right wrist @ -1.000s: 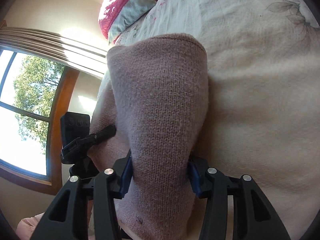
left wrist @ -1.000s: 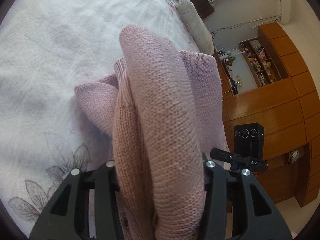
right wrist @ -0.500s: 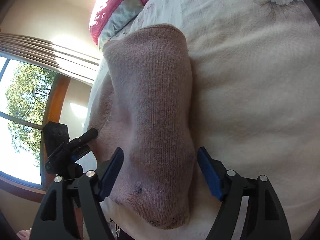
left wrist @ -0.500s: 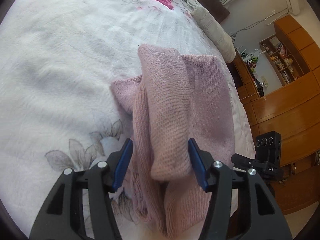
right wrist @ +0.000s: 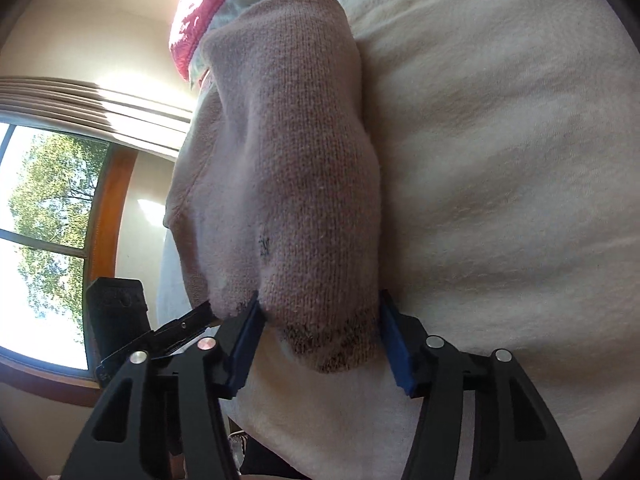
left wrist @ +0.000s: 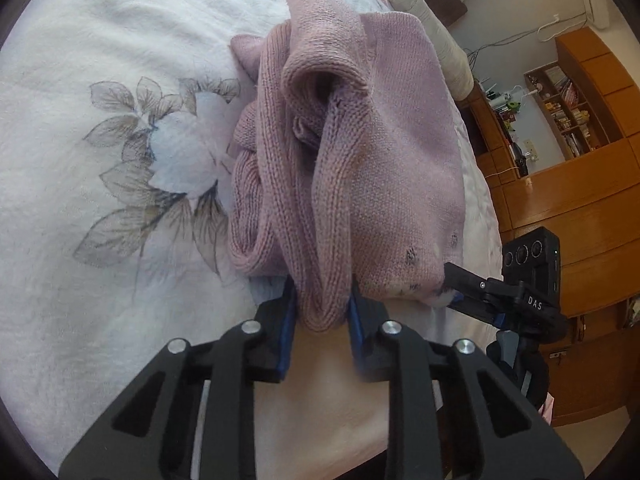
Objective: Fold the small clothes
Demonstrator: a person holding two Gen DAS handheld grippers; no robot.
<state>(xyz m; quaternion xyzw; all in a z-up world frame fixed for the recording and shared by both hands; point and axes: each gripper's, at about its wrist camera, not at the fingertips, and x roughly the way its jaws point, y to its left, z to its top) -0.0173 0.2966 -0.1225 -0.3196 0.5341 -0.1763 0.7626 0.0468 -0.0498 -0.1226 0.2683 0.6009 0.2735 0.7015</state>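
The left tongs (left wrist: 322,312) reach forward low over the bed (left wrist: 100,272), clenched on a near fold of the pink knitted garment (left wrist: 360,168). The right tongs (right wrist: 320,336) lie level, clamping its other near edge. Beyond, the garment rests bunched on the floral cover.

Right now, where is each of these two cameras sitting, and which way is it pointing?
Left wrist: on the left gripper, looking along its jaws over the sweater on the bed toward wooden cabinets; the jaws pinch a fold.
Right wrist: on the right gripper, looking along its jaws over the sweater toward a window; the jaws straddle the knit.
Shared: the sweater, the bed, and each view shows the other gripper.
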